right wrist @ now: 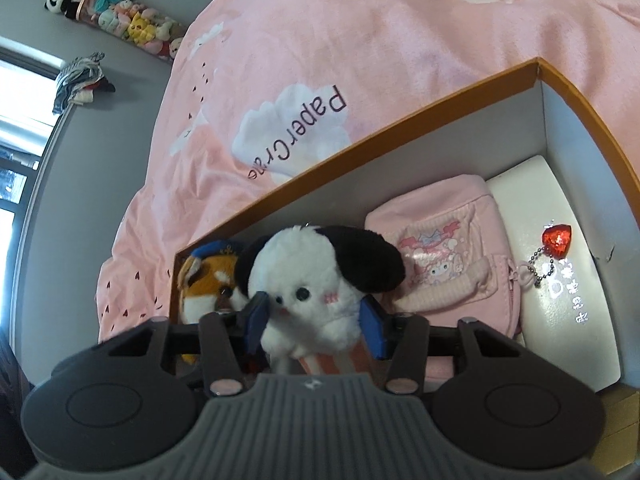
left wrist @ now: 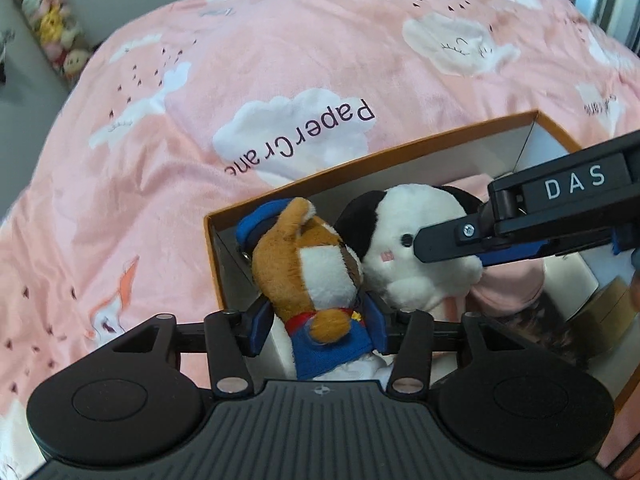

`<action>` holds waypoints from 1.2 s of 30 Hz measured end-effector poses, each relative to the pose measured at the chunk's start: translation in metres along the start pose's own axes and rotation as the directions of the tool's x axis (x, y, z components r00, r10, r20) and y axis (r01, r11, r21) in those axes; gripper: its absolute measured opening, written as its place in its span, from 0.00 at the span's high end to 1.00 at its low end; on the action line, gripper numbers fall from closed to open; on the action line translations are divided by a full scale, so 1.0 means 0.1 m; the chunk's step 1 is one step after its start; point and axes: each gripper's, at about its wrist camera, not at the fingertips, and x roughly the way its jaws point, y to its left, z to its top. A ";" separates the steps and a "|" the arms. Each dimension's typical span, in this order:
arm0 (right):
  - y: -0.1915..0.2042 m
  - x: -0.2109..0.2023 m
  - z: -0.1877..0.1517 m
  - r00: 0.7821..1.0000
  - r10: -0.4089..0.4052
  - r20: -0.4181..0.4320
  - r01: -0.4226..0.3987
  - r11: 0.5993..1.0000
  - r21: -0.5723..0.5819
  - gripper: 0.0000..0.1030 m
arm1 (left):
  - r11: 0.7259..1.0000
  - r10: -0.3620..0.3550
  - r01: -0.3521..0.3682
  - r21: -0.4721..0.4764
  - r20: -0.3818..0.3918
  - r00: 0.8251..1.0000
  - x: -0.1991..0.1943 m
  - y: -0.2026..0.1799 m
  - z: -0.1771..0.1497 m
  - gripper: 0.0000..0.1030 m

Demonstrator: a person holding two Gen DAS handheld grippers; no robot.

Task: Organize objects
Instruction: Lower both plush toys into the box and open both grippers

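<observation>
Left gripper [left wrist: 318, 326] pinches brown-white plush dog in blue outfit [left wrist: 310, 280]; right gripper [right wrist: 316, 326] clamps white black-eared plush puppy [right wrist: 316, 280]. Both inside orange-rimmed cardboard box [right wrist: 360, 144] (soft, light, squashy): grip mid-body.

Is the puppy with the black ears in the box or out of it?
In. The black-eared puppy plush sits inside the orange box, beside the pink pouch, with the right gripper closed around it.

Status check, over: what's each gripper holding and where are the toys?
Left gripper shut on brown dog plush. Right gripper shut on white puppy plush. Both inside orange box, side by side.
</observation>
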 end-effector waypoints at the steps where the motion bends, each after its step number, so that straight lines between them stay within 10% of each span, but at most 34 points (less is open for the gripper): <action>1: 0.00 0.01 0.00 1.000 -0.003 -0.009 0.003 1.000 0.003 0.64 | 1.000 -0.010 0.010 0.011 -0.003 1.000 -0.01 0.00 -0.01 0.44; 3: -0.03 0.06 0.00 0.998 0.031 -0.049 -0.030 0.999 0.025 0.85 | 0.999 -0.027 0.027 0.036 0.004 1.000 -0.03 0.01 -0.02 0.40; 15: 0.25 0.04 -0.06 0.994 -0.106 0.001 0.103 0.963 -0.251 0.80 | 0.993 -0.010 0.005 0.121 0.043 0.999 -0.07 -0.05 -0.03 0.67; 36: 0.32 0.07 -0.15 0.991 -0.131 0.032 0.134 0.939 -0.317 0.71 | 0.984 0.046 -0.059 0.171 0.079 0.996 -0.04 -0.15 -0.07 0.71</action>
